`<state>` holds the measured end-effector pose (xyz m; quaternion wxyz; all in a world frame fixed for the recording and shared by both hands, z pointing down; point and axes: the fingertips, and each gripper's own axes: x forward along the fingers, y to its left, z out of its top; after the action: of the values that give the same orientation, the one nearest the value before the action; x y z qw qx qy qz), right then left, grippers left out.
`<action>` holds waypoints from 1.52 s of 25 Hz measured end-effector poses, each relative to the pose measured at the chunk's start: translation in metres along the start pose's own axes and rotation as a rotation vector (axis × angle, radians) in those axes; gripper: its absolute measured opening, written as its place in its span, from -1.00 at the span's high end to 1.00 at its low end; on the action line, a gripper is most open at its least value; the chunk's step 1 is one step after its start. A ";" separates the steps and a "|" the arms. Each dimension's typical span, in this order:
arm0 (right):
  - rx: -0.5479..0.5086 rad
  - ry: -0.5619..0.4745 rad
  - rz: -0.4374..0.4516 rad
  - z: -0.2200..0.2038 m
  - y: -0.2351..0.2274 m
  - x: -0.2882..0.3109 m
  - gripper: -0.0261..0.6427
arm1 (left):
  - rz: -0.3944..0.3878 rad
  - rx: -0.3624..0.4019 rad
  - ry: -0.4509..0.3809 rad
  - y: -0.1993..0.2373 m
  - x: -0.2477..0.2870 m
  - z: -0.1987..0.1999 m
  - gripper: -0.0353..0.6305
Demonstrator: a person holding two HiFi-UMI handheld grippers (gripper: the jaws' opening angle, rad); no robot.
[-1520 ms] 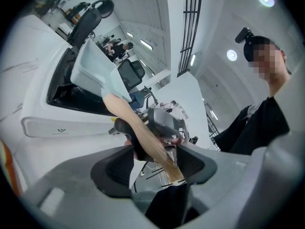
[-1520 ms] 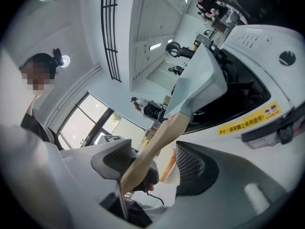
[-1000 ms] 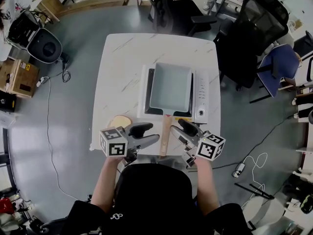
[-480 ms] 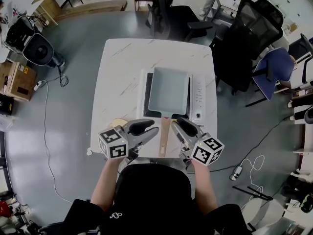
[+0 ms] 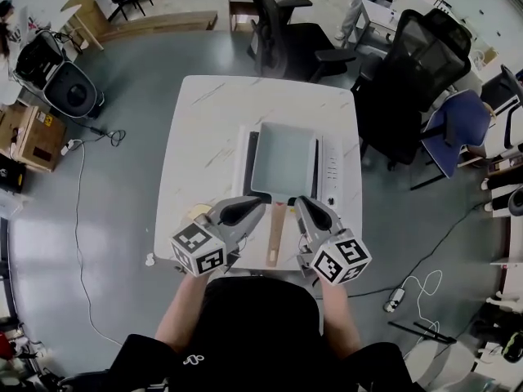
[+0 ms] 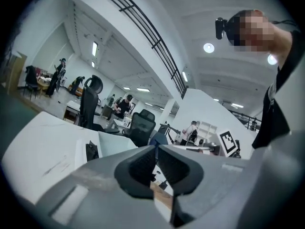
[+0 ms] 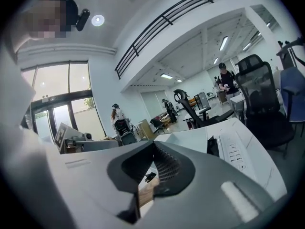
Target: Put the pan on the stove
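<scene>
A pale square pan (image 5: 283,162) sits on the white stove (image 5: 331,168) in the middle of the white table (image 5: 204,129). Its wooden handle (image 5: 275,231) points toward me. My left gripper (image 5: 260,205) hovers just left of the handle; its jaws are closing, tips nearly together, with nothing between them. My right gripper (image 5: 301,202) is just right of the handle, shut and empty. In the left gripper view the left gripper (image 6: 156,148) faces the pan (image 6: 116,144). In the right gripper view the right gripper (image 7: 153,143) also faces the pan (image 7: 188,140).
A tan round thing (image 5: 196,212) lies at the table's front left, partly under my left gripper. Black office chairs (image 5: 425,64) stand to the right and behind the table. Boxes (image 5: 29,129) and cables (image 5: 82,186) lie on the floor to the left.
Both grippers' jaws have gone from wide apart to closed. Both grippers have drawn a little closer to the handle from either side. The pan has stayed on the stove.
</scene>
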<state>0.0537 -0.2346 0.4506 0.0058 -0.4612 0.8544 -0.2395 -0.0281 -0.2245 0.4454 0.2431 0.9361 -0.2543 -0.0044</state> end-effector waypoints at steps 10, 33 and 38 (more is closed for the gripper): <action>-0.115 -0.080 -0.072 0.028 0.004 0.005 0.94 | 0.202 0.143 -0.115 0.010 -0.001 0.038 0.89; -0.216 -0.146 -0.190 0.047 -0.002 -0.002 0.94 | 0.316 0.208 -0.152 0.021 -0.002 0.051 0.89; -0.227 -0.143 -0.188 0.047 0.000 0.000 0.94 | 0.314 0.202 -0.152 0.022 -0.004 0.050 0.89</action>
<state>0.0644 -0.2535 0.4087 -0.0079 -0.5528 0.8263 -0.1073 -0.0484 -0.2617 0.4108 0.1257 0.9015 -0.4139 -0.0114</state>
